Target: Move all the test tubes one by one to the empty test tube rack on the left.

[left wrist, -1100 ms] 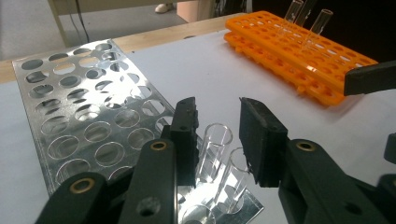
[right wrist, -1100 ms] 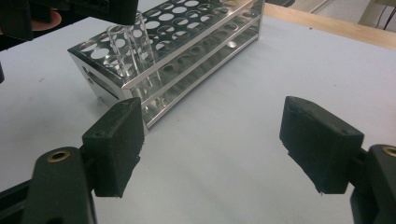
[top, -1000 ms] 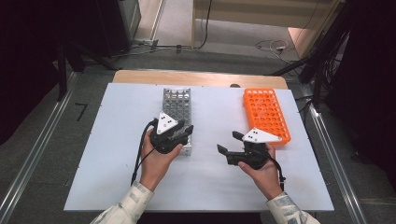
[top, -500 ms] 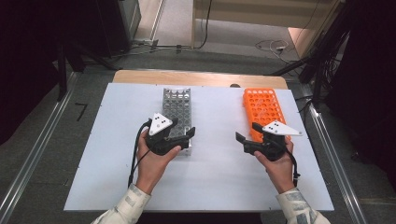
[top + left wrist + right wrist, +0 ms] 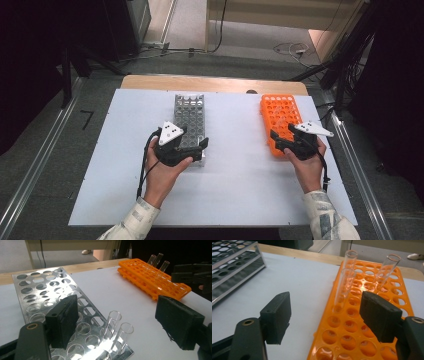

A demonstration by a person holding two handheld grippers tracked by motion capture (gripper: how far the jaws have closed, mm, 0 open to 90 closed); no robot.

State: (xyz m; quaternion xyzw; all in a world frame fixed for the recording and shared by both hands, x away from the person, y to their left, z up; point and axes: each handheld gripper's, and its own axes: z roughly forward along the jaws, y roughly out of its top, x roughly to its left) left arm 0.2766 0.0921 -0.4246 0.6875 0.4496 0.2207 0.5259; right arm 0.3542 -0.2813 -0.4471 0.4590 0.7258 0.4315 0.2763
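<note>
both jaws wide, left gripper [image 5: 204,145] over metal rack [image 5: 189,113], right gripper [image 5: 274,138] over orange rack [image 5: 280,111]

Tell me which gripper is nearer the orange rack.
Right. The right gripper sits at the near end of the orange rack, its open jaws over the rack's near holes. The left gripper is across the table, over the near end of the metal rack.

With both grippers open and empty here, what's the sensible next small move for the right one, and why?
Probably ease the right gripper forward and close on the nearest tube. Its jaws are open and hold nothing, and that tube stands upright in the orange rack just ahead of them, two more behind it. The left gripper, also open, sits at two tubes in the metal rack, so either hand could go first.
</note>
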